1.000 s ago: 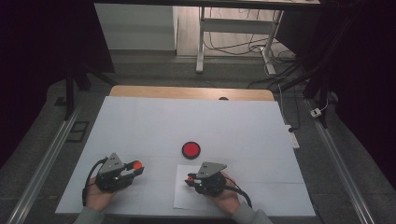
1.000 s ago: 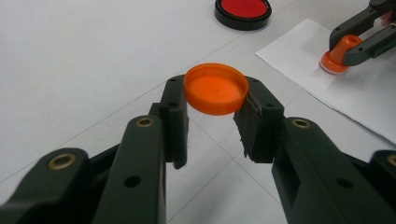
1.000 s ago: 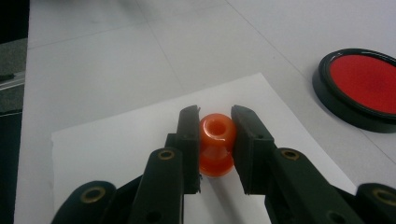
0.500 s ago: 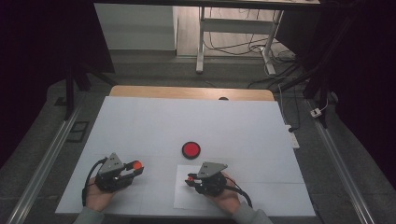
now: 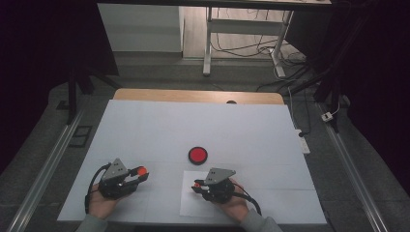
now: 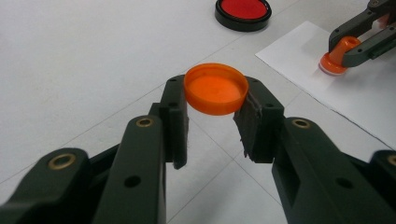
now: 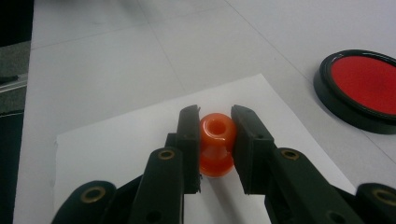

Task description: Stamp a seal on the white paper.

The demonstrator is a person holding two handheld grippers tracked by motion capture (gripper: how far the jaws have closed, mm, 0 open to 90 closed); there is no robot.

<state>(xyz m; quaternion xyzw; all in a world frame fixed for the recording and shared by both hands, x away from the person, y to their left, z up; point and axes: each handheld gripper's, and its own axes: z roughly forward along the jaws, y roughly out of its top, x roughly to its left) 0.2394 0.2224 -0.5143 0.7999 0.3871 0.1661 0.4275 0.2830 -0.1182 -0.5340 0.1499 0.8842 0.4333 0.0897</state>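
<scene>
My left gripper [image 5: 140, 174] [image 6: 216, 95] lies low over the white table cover at the front left, shut on a shallow orange cap [image 6: 216, 88] [image 5: 141, 170] held by its rim, hollow side up. To its right my right gripper [image 5: 196, 185] [image 7: 215, 116] is shut on a small orange knob-shaped stamp [image 7: 217, 140] [image 6: 335, 59] that stands with its base on a white sheet of paper [image 5: 193, 205] [image 7: 116, 140]. A round red pad in a black case [image 5: 197, 154] [image 7: 362, 88] [image 6: 243, 8] lies just beyond the paper, apart from both grippers.
The white table cover [image 5: 193, 125] spreads wide behind the red pad. A strip of wooden tabletop [image 5: 193, 95] shows at the far edge. Metal rails [image 5: 43, 169] run along both sides, and cables [image 5: 309, 130] hang by the right side.
</scene>
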